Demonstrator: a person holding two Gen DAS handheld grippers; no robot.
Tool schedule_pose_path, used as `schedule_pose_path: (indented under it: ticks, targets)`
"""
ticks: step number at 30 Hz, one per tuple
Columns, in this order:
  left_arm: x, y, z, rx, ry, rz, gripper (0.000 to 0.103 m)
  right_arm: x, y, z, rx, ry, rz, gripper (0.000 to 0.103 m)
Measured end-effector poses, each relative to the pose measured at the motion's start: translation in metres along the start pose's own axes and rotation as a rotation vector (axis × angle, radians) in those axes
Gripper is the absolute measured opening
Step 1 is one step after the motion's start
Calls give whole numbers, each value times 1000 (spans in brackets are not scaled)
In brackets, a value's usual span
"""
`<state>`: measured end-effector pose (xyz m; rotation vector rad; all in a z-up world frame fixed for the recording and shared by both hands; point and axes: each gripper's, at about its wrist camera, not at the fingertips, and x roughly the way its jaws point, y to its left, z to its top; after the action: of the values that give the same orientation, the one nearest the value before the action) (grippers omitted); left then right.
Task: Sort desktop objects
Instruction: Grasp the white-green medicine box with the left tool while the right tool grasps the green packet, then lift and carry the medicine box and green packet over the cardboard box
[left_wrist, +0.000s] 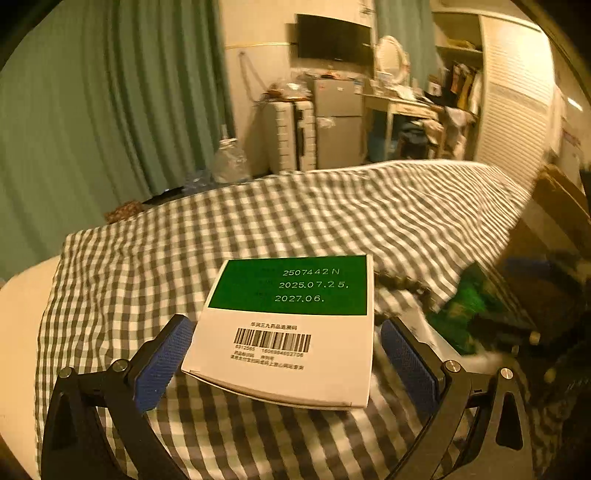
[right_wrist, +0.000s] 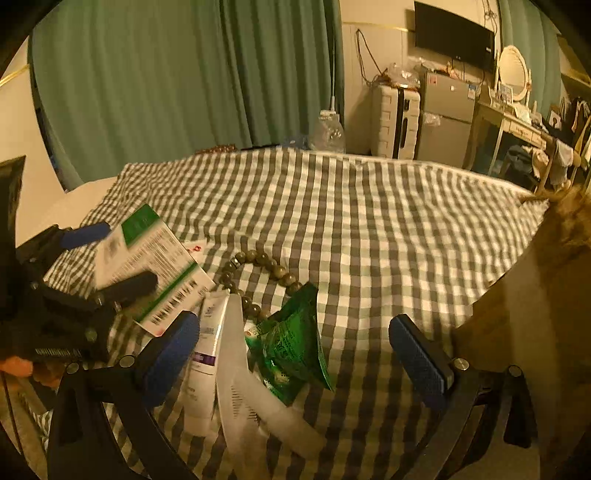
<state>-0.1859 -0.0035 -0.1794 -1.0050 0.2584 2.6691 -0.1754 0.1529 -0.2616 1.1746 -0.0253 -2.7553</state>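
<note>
My left gripper (left_wrist: 286, 328) is shut on a white and green medicine box (left_wrist: 291, 284), which hangs tilted a little above the checked cloth (left_wrist: 147, 258). The right wrist view shows the same left gripper (right_wrist: 110, 258) at the far left holding the blurred box (right_wrist: 155, 251). My right gripper (right_wrist: 295, 358) stands open above a small pile: a green packet (right_wrist: 291, 354), a white tube with a purple label (right_wrist: 203, 354), a pale flat white piece (right_wrist: 240, 387) and a dark bead bracelet (right_wrist: 258, 266). Its pads touch none of them.
A cardboard box (right_wrist: 535, 295) stands against the right edge of the checked cloth (right_wrist: 369, 221). A small card with red marks (right_wrist: 195, 245) lies behind the medicine box. Green curtains, a fridge and a cluttered desk stand beyond the far edge. A hand (right_wrist: 18, 365) grips the left tool.
</note>
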Motion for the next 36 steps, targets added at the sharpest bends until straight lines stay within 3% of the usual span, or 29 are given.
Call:
schedule_pose_path:
  ticks: [5, 8, 10, 11, 12, 14, 16, 19, 25, 36]
  targets:
    - [-1, 16, 5, -98, 10, -46, 103, 16, -5, -9, 14, 44, -4, 103]
    - [18, 13, -4, -91, 132, -107, 103, 18, -6, -12, 38, 61, 50, 99]
    - [31, 7, -14, -68, 213, -123, 103, 14, -4, -13, 22, 57, 62, 75]
    - [34, 1, -18, -24, 228, -96, 103, 15, -1, -13, 7, 63, 54, 47]
    - [32, -4, -20, 8, 220, -77, 103, 17, 2, -14, -8, 82, 39, 32]
    - [22, -10, -22, 49, 173, -81, 103, 18, 3, -17, -18, 88, 29, 32]
    - [16, -9, -18, 21, 150, -136, 99, 14, 0, -16, 1, 78, 33, 32]
    - [7, -2, -16, -23, 126, -152, 97, 9, -3, -13, 14, 55, 34, 32]
    - [-10, 14, -9, -59, 101, -122, 96, -5, 2, -7, 10, 22, 27, 29]
    - [-86, 34, 1, -146, -31, -35, 97, -55, 8, 11, 41, -86, 45, 28]
